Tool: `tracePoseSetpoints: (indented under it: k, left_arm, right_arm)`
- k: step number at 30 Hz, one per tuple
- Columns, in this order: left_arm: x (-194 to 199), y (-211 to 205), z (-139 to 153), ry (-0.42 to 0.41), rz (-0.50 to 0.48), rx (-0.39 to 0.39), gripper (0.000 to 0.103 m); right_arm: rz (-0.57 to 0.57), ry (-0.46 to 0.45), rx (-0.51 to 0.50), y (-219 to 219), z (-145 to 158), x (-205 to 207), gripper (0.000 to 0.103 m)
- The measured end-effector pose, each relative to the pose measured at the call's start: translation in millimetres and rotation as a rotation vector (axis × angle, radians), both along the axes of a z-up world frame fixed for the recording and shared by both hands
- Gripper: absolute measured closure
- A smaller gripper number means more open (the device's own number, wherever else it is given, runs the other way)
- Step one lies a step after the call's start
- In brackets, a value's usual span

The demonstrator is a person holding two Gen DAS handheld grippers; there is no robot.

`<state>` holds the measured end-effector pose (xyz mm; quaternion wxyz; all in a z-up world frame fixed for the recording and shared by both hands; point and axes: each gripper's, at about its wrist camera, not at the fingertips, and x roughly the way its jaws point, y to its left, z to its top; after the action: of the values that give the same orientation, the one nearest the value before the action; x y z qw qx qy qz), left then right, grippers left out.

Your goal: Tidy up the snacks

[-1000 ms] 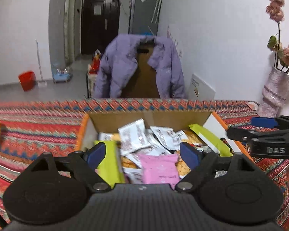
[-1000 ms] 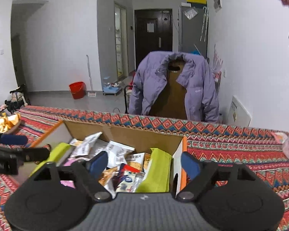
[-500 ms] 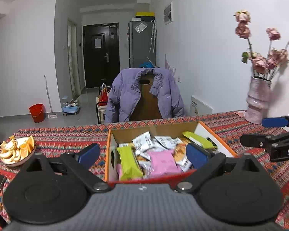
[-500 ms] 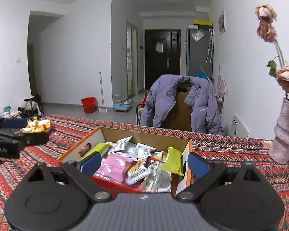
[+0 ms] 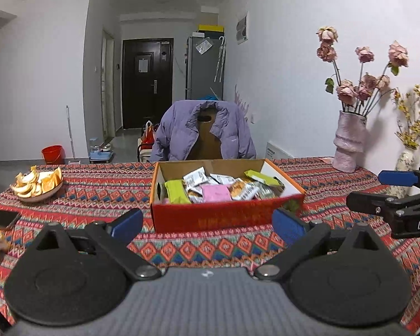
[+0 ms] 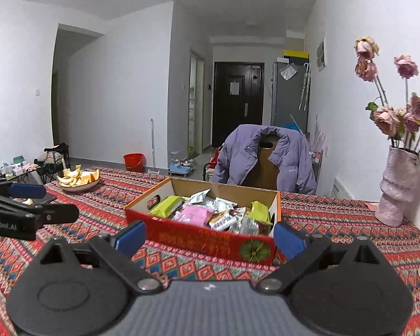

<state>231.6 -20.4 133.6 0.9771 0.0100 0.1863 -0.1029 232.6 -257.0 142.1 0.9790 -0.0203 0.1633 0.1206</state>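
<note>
Pulled back from the box (image 5: 226,215), now whole at frame centre on the bench (image 5: 98,196), both grippers (image 5: 207,225) (image 6: 210,236) with jaws apart, empty.

A bowl of orange peels (image 5: 36,186) and a pink vase (image 5: 348,142) sit on the patterned tablecloth (image 5: 98,190).

Red cardboard snack box (image 5: 226,215) w/ matt brown inside; glossy foil/plastic snack packets (image 5: 215,191); woven patterned cloth tablecloth (image 5: 98,196); rough pink vase (image 5: 348,142).
</note>
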Motion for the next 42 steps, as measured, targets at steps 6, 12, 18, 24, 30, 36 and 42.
tracePoseSetpoints:
  k: [6,12,18,24,30,36,42]
  left_arm:
    - [-52.4,0.1,-19.6,-0.042,0.027,0.026,0.001]
    - [-104.5,5.4,-40.1,-0.056,0.031,0.018,0.001]
    - [-150.9,12.2,-54.1,-0.065,0.043,0.0,0.0]
    - [-186.2,17.7,-68.0,-0.07,0.056,-0.028,0.0]
    - [-213.2,27.5,-86.5,-0.057,0.095,-0.037,0.0]
    - [-218.7,33.8,-97.9,-0.044,0.111,-0.026,0.0]
    - [-221.4,36.3,-97.0,-0.048,0.11,-0.025,0.0]
  right_arm:
    - [-0.008,-0.017,-0.006,4.6,-21.9,-57.0,0.003]
    - [-0.008,-0.023,-0.032,14.2,-44.4,-106.4,0.001]
    - [-0.007,-0.031,-0.014,20.3,-64.5,-151.4,0.0]
    - [0.007,-0.043,-0.004,28.8,-77.9,-186.3,0.0]
    - [0.02,-0.062,-0.006,38.7,-88.1,-213.9,0.0]
    - [0.013,-0.087,-0.082,50.3,-98.0,-231.7,0.0]
    - [0.035,-0.06,-0.048,52.8,-104.4,-233.1,0.0]
